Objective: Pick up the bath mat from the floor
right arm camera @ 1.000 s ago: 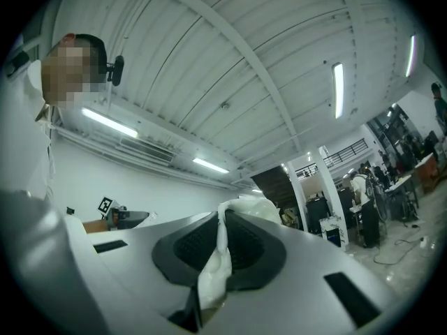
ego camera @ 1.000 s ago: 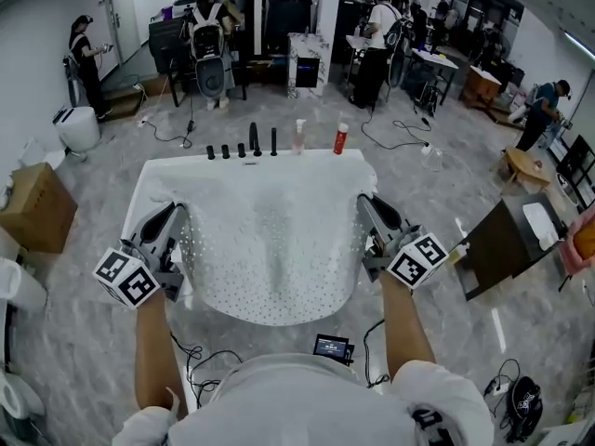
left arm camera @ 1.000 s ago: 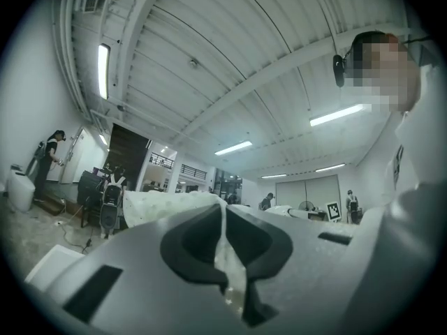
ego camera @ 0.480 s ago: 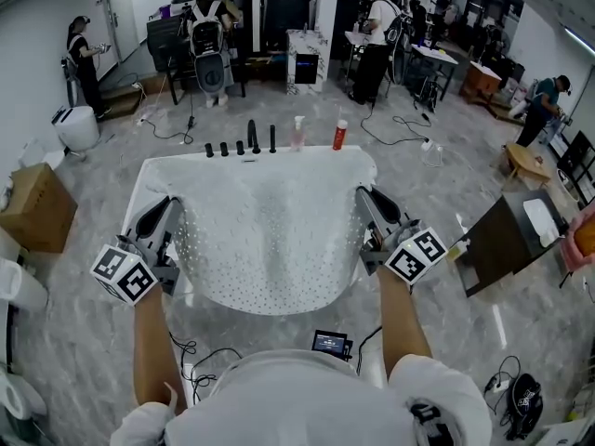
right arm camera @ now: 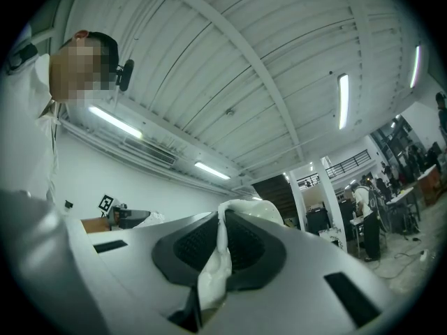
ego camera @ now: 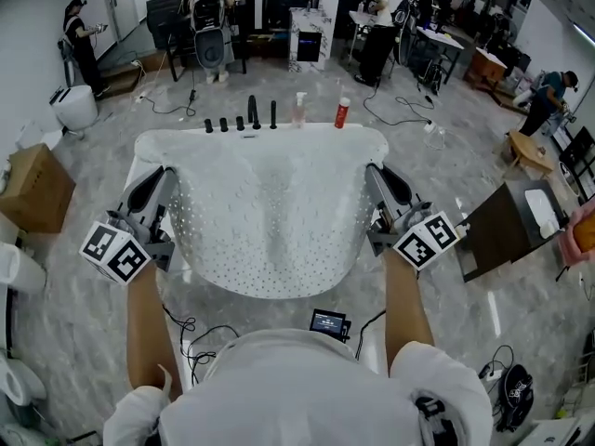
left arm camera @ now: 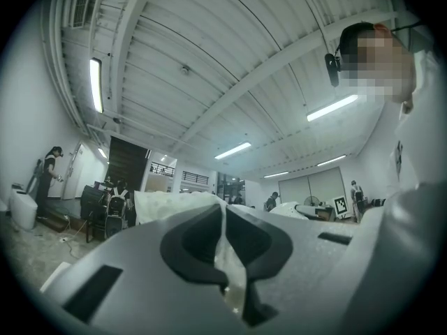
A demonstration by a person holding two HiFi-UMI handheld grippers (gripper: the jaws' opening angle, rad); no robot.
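The white bath mat (ego camera: pixel 270 207), dotted with small holes, hangs spread out between my two grippers, its near edge sagging above the floor. My left gripper (ego camera: pixel 160 177) is shut on the mat's left edge. My right gripper (ego camera: pixel 379 177) is shut on its right edge. In the left gripper view a fold of the mat (left arm camera: pixel 225 260) is pinched between the dark pads of the left gripper (left arm camera: pixel 223 218). In the right gripper view the mat (right arm camera: pixel 213 271) bunches between the closed pads of the right gripper (right arm camera: pixel 222 222).
Beyond the mat stand several black bottles (ego camera: pixel 240 122), a pink spray bottle (ego camera: pixel 298 108) and a red bottle (ego camera: pixel 342 112). A cardboard box (ego camera: pixel 33 189) sits at left and a dark board (ego camera: pixel 497 240) at right. A small screen (ego camera: pixel 327 322) and cables lie near my feet. People work at the back.
Both grippers keep their hold on the mat in much the same pose. The whole scene sits a little higher in the head view as the camera has tilted.
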